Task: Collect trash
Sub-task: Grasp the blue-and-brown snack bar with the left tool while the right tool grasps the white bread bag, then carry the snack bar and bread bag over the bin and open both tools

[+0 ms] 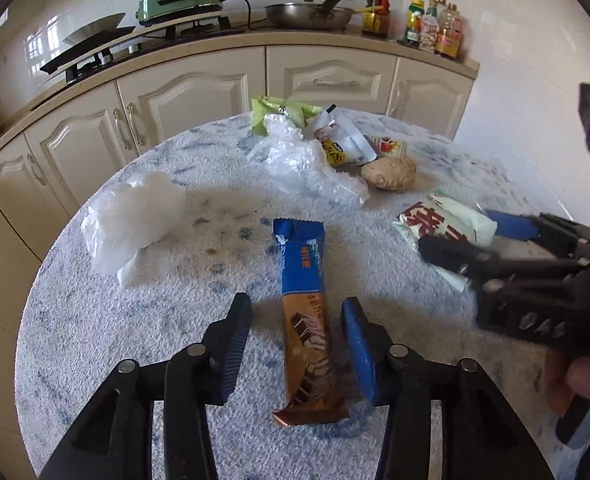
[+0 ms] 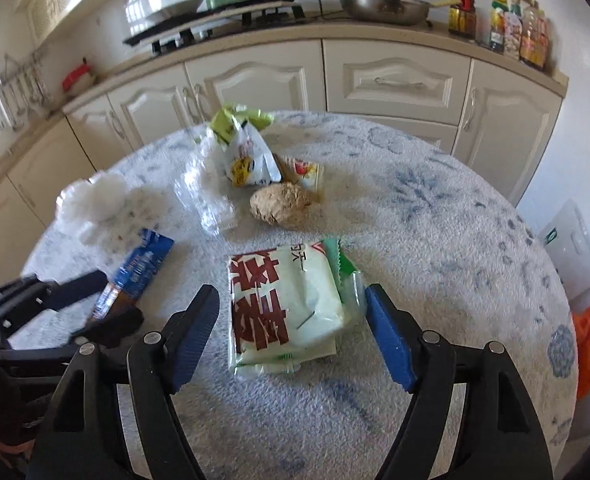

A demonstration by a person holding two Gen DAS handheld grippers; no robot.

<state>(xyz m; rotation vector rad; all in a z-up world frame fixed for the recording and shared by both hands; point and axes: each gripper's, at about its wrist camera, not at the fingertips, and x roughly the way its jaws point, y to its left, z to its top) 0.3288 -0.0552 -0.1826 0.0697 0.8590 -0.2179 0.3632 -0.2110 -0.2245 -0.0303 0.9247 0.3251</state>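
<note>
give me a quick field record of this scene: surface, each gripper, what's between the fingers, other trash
surface: round table with blue-white fuzzy cover
left gripper: open, straddling blue-and-brown snack wrapper, pads not touching
right gripper: open, straddling pale green packet with red characters
other trash: clear plastic bag, white crumpled bag, snack packets at the far side
also there: brown lumpy root

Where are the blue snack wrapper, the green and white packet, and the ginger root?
Blue snack wrapper (image 1: 305,276), left wrist view, on its blue upper half.
Green and white packet (image 2: 291,304), right wrist view, on its printed front.
Ginger root (image 2: 281,204), right wrist view, on its middle.
</note>
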